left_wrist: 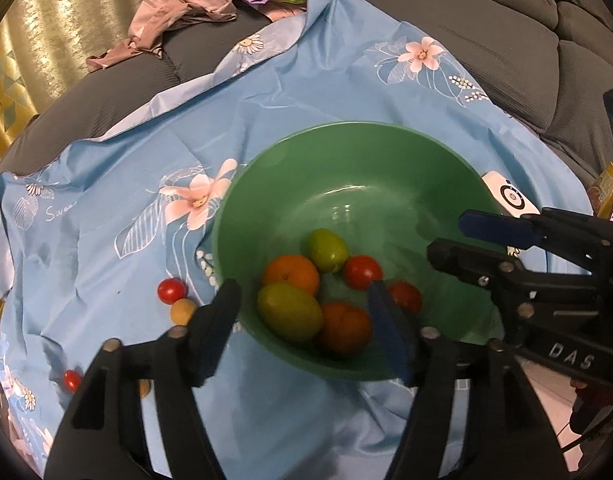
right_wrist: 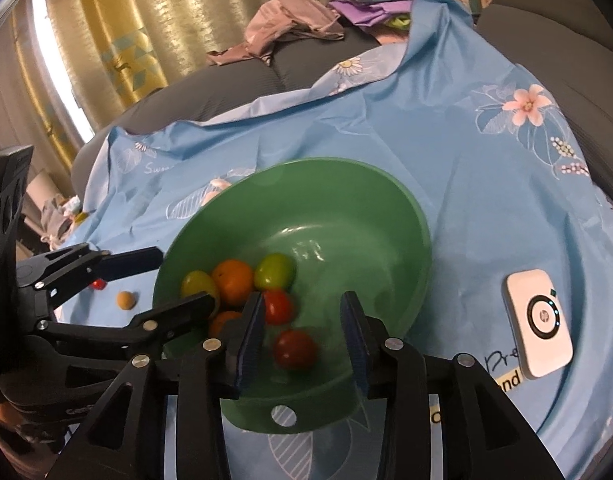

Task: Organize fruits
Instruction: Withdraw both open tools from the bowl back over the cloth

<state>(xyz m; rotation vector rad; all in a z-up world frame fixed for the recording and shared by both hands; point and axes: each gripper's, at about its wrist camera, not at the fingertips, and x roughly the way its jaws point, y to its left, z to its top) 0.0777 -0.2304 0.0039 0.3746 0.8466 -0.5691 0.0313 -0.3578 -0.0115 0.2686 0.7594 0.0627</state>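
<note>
A green bowl [left_wrist: 386,168] [right_wrist: 346,208] sits on a blue flowered cloth. It holds two oranges [left_wrist: 292,274], two green fruits [left_wrist: 290,312] and two red tomatoes [left_wrist: 362,272]. My left gripper [left_wrist: 306,332] is open over the bowl's near left rim. My right gripper [right_wrist: 302,340] is open and empty above the bowl, with a tomato [right_wrist: 295,349] lying below its fingers. On the cloth left of the bowl lie a tomato [left_wrist: 172,290], a small yellow fruit [left_wrist: 183,311] and another small tomato [left_wrist: 72,380].
A white HP device [right_wrist: 540,322] lies on the cloth right of the bowl. The blue cloth [left_wrist: 346,80] covers a grey sofa [left_wrist: 486,20]. Crumpled clothes [left_wrist: 178,12] lie at the back. Curtains [right_wrist: 146,20] hang behind.
</note>
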